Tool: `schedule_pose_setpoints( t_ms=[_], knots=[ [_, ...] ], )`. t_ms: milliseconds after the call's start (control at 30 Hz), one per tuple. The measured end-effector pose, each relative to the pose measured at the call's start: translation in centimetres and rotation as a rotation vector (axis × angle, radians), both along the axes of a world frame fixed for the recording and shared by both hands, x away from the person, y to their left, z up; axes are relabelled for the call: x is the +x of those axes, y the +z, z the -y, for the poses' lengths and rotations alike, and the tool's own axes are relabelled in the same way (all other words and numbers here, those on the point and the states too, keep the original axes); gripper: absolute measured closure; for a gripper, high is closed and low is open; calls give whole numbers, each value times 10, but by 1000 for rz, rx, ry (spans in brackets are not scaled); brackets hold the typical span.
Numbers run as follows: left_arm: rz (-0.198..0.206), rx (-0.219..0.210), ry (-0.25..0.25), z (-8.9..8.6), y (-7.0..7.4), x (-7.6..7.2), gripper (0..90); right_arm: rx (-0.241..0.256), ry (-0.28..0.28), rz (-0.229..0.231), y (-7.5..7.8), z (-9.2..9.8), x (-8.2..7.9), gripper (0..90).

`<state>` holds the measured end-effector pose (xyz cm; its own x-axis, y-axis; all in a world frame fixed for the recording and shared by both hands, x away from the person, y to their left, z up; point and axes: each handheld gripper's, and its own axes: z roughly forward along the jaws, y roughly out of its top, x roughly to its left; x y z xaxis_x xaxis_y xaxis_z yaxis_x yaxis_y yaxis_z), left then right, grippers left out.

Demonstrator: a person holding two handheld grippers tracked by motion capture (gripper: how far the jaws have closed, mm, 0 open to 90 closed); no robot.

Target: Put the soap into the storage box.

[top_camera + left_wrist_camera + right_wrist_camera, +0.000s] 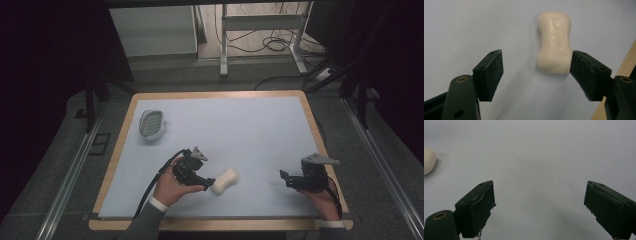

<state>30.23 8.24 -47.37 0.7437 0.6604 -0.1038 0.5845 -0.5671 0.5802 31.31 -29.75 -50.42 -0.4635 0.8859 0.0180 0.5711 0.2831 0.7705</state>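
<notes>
A cream bar of soap [225,180] lies flat on the pale blue table top, near the front middle. In the left gripper view the soap [554,42] shows embossed lettering and lies just beyond the jaws, closer to the right-hand one. My left gripper [208,182] is open and points at the soap from its left, not touching it. In its own view the left gripper [536,72] has nothing between its jaws. My right gripper [284,178] is open at the front right, apart from the soap. In its view the right gripper [539,203] holds nothing and the soap [429,160] peeks in at the left edge.
A grey oval soap dish [152,123] rests on the far left of the table [250,125]. The wooden table rim [621,72] runs close beside the left gripper's right-hand jaw. Beyond the table stand a metal frame, cables and a white panel.
</notes>
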Motion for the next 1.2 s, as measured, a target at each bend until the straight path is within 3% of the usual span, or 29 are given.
schedule_pose_setpoints(
  t_ms=[567,700,1200],
  knots=[
    [-22,31,-50,31,-4,8,287,4,-4,8,1,2,0,97],
    [-32,53,-69,44,-8,11,296,3,-7,8,0,2,0,97],
    [-79,125,-97,61,-20,25,313,0,-10,4,0,3,1,97]
  ],
)
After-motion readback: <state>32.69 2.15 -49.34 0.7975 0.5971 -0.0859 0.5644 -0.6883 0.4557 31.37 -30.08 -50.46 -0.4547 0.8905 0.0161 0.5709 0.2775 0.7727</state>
